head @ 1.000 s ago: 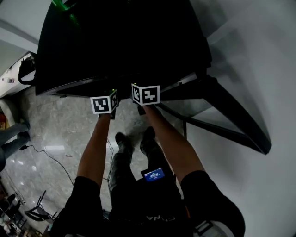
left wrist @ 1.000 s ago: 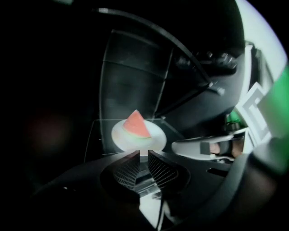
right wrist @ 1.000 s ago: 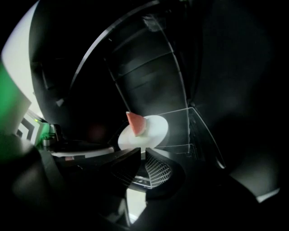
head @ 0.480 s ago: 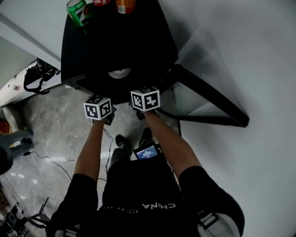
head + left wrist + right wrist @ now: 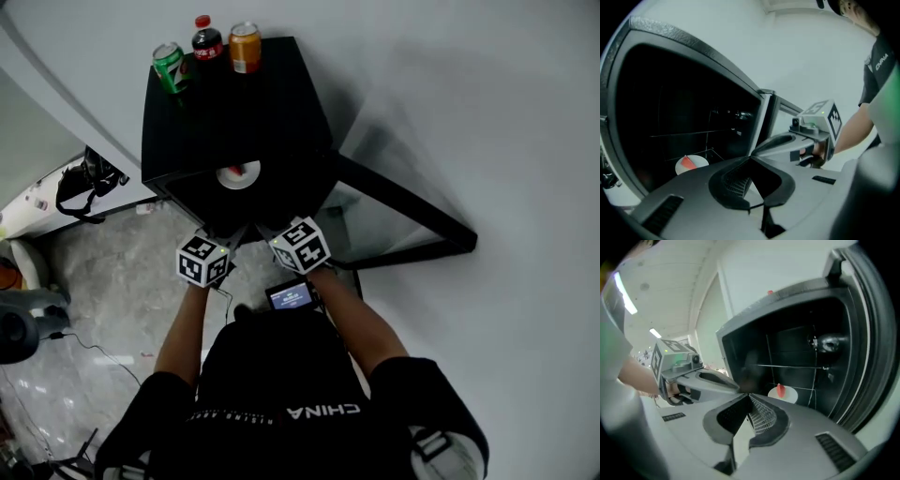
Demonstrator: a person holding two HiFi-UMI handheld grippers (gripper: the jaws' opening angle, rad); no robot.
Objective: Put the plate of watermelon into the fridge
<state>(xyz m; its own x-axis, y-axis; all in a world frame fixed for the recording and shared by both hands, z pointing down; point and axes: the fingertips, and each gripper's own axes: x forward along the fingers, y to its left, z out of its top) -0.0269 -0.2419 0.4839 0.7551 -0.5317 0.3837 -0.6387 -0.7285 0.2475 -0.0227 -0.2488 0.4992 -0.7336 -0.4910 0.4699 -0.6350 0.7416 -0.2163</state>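
Observation:
The white plate (image 5: 241,175) with a red watermelon slice rests on a shelf inside the open black fridge (image 5: 234,112). The plate (image 5: 691,163) shows low left in the left gripper view. In the right gripper view the plate (image 5: 785,394) lies just beyond the jaws. My left gripper (image 5: 231,238) and right gripper (image 5: 268,232) hover side by side in front of the fridge opening, apart from the plate. The left gripper (image 5: 750,158) is shut on nothing, and so is the right gripper (image 5: 749,394).
The fridge door (image 5: 408,220) hangs open to the right, against the white wall. A green can (image 5: 170,67), a cola bottle (image 5: 206,40) and an orange can (image 5: 245,47) stand on the fridge top. A dark bag (image 5: 80,178) lies on the floor at left.
Both grippers have drawn back from the fridge opening toward the person. The view has tilted up, so the plate inside and the drinks on top now show.

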